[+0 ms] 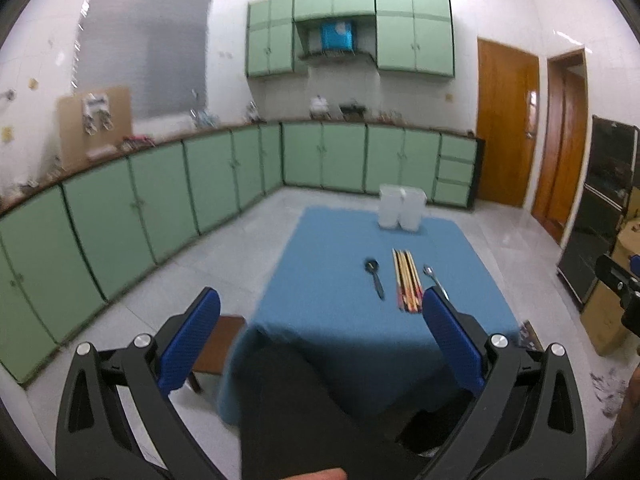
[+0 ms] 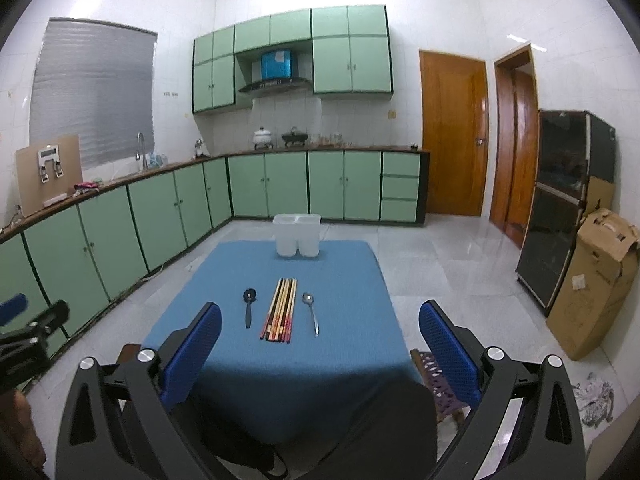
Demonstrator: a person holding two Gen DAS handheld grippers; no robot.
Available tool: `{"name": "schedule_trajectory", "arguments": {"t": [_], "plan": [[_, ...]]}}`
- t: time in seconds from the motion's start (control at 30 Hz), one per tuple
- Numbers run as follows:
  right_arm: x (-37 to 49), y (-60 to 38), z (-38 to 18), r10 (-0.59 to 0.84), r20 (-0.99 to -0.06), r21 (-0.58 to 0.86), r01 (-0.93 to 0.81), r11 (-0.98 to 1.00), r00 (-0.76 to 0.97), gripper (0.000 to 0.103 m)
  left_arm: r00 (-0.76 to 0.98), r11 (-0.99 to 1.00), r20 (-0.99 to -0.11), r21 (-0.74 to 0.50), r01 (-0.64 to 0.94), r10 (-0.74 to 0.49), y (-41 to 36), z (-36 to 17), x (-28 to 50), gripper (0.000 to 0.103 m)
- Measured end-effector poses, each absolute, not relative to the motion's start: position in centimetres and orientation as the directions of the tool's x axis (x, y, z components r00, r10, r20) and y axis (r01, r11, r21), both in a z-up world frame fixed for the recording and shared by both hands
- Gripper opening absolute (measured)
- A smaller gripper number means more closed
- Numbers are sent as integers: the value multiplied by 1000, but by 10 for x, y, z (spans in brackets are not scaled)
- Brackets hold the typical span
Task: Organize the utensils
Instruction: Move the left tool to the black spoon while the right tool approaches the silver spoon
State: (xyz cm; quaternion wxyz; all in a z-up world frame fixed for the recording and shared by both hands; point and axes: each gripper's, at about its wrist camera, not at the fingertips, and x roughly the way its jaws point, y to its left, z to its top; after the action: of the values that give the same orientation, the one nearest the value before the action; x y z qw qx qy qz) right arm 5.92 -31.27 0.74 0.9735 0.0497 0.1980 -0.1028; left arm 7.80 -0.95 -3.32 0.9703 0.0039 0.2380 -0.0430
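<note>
Both hand-held grippers (image 1: 320,316) (image 2: 320,324) open, empty; chopsticks (image 2: 280,310) between spoons.

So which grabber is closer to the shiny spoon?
Probably the right gripper: the shiny spoon lies just ahead of it, between its open fingers. The left gripper, also open, sits off to the spoon's left, its right fingertip overlapping the spoon's handle.

green cabinets (image 2: 160,216), white walls (image 2: 500,12); wooden doors (image 2: 454,132)

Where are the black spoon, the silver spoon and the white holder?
black spoon (image 2: 248,309): right wrist view, handle.
silver spoon (image 2: 308,298): right wrist view, bowl.
white holder (image 2: 297,240): right wrist view, front wall.
</note>
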Motion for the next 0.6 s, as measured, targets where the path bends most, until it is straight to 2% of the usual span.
{"name": "schedule_trajectory", "arguments": {"t": [0.1, 0.23, 0.37, 0.53, 0.6], "plan": [[87, -319, -12, -173, -434, 37, 210, 977, 884, 97, 859, 992, -499, -24, 120, -116, -13, -53, 111, 98], [136, -326, -46, -118, -508, 27, 153, 988, 853, 97, 770, 981, -611, -61, 185, -183, -24, -92, 171, 98], [188, -338, -87, -79, -592, 41, 128, 991, 802, 97, 724, 981, -670, -35, 192, -166, -40, -137, 224, 98], [245, -356, -138, -59, -678, 53, 129, 990, 733, 97, 651, 969, -729, -70, 235, -211, -64, -181, 282, 98], [265, -361, -157, -49, -707, 57, 127, 990, 706, 93, 615, 964, -757, -75, 254, -221, -74, -200, 306, 98]]}}
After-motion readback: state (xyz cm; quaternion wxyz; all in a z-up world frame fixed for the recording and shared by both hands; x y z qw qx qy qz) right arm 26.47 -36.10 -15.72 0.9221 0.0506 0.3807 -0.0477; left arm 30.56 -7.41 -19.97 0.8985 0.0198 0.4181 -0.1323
